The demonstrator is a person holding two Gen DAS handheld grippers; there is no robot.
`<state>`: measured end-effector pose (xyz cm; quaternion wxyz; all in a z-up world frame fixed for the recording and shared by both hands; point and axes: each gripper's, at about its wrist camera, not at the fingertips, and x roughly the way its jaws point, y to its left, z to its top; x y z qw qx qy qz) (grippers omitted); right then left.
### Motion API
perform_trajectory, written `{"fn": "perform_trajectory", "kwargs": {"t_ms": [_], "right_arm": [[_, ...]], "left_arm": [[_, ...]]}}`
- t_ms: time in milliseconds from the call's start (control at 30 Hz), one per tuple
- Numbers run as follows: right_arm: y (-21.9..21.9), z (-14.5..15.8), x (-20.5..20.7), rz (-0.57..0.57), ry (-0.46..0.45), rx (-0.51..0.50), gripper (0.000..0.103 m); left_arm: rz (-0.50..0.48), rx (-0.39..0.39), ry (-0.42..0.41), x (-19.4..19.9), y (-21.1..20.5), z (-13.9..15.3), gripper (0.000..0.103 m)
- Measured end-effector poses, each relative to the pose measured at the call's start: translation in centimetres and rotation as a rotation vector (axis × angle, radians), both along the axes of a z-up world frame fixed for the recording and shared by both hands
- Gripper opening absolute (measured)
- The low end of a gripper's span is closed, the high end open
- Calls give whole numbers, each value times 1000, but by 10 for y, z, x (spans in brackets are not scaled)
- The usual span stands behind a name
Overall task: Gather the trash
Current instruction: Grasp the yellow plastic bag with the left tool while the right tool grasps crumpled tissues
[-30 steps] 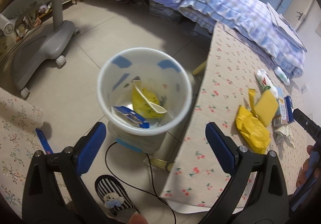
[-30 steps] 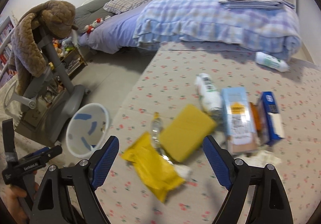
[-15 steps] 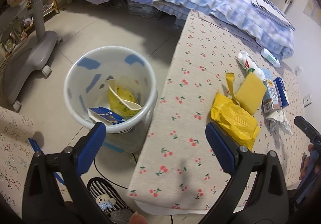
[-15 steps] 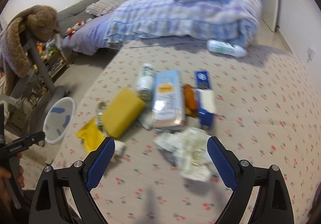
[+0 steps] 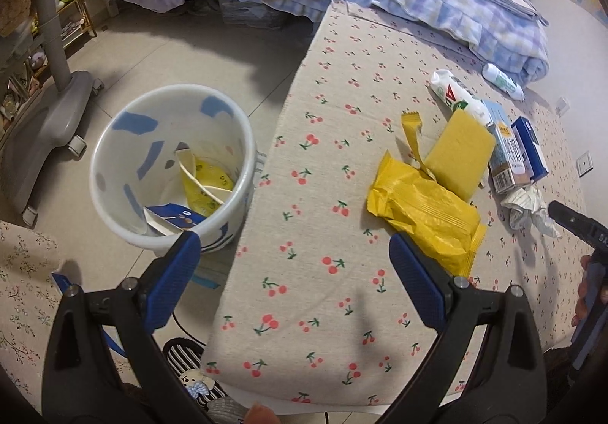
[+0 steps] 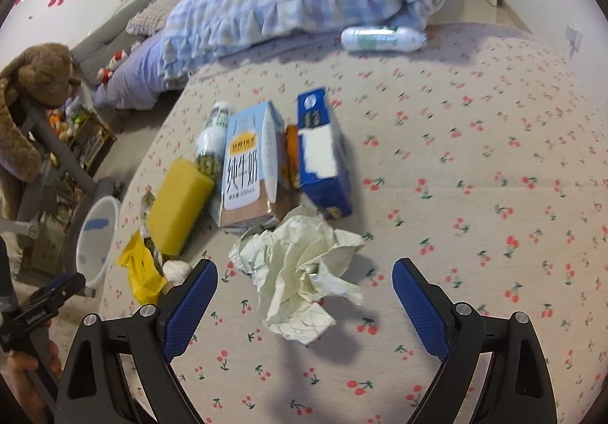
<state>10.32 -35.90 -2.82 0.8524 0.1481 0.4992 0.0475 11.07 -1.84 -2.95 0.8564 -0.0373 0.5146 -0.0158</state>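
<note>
Crumpled pale paper (image 6: 304, 272) lies on the worktop (image 6: 475, 196) just ahead of your right tool (image 6: 304, 291), whose jaws have just been opening and stand wide apart, with nothing gripped. It is light and springy: a shallow pinch could tear off a flap or nudge the milk carton (image 6: 247, 169) beyond. Your left tool (image 5: 294, 268), also apart and empty, hangs between the yellow wrapper (image 5: 421, 211) and the bin (image 5: 171, 165) on the floor.
</note>
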Motion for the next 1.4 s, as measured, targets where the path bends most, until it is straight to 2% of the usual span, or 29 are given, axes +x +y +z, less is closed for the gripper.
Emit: {"fn": "perform_trajectory", "kwargs": {"t_ms": [300,467,567,733,967,1100,1267,1400], "right_arm": [[15,-22,17,22,48,-37,93],[12,-26,17,32,53,-22,61],[12,-18,11,48,26,-35,47],[7,-7,-1,53,-4,-26,43],[-16,6,-17,15,-22,19,43],[-27,10,-21,-8,-24,27,43],[-34,7,-23,-29,-15,35,43],[-37,6,-23,-40,-5,48,43]], "left_arm": [[-35,-4,16,5,-24,-7,99],[-55,-74,54,12,-41,-13,99],[-47,-130,70,17,-54,-15,99],[-27,-165,83,27,-77,-20,99],[53,-192,80,38,-84,-27,98],[70,-176,72,42,-89,-29,94],[77,-139,104,42,-92,-38,84],[66,-117,105,38,-92,-39,80]]}}
